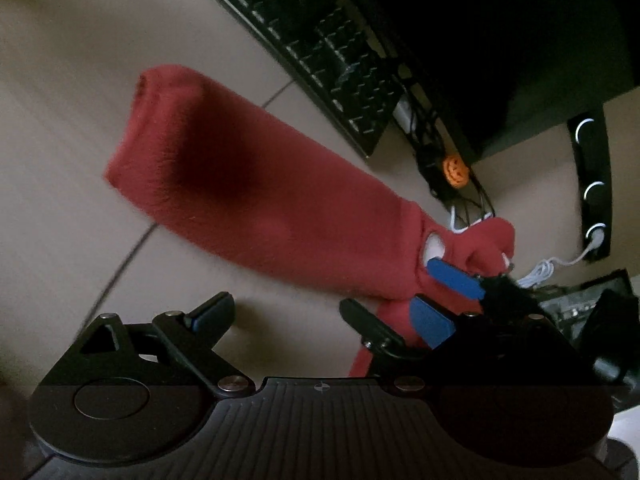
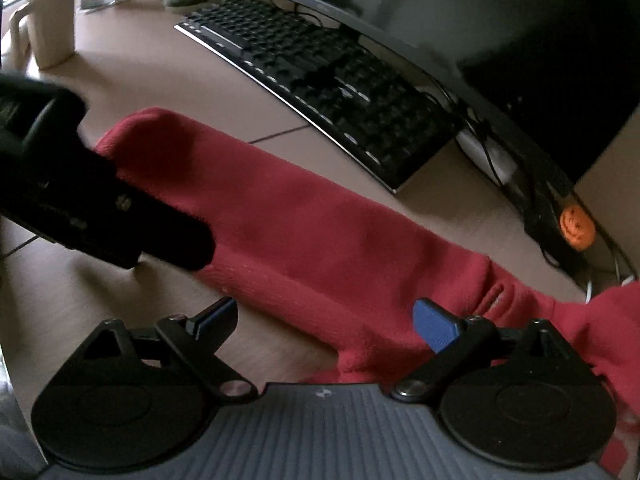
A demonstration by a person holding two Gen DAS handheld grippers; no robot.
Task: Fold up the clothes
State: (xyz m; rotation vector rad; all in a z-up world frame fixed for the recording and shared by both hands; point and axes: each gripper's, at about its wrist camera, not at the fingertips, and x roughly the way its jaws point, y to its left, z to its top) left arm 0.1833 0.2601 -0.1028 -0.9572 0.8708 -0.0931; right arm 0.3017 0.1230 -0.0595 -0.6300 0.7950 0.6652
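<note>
red cloth flat on desk. both jaws wide open, hold nothing. next: pinch far corners, lift slow, fold half, keep off keyboard.

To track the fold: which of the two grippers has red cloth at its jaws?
The right gripper: the red garment lies between its open jaws.

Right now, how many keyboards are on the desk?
1. The black keyboard lies on the desk beyond the red garment, just before the monitor. Both wrist views show the same one; the cameras cover only part of the desk.
</note>
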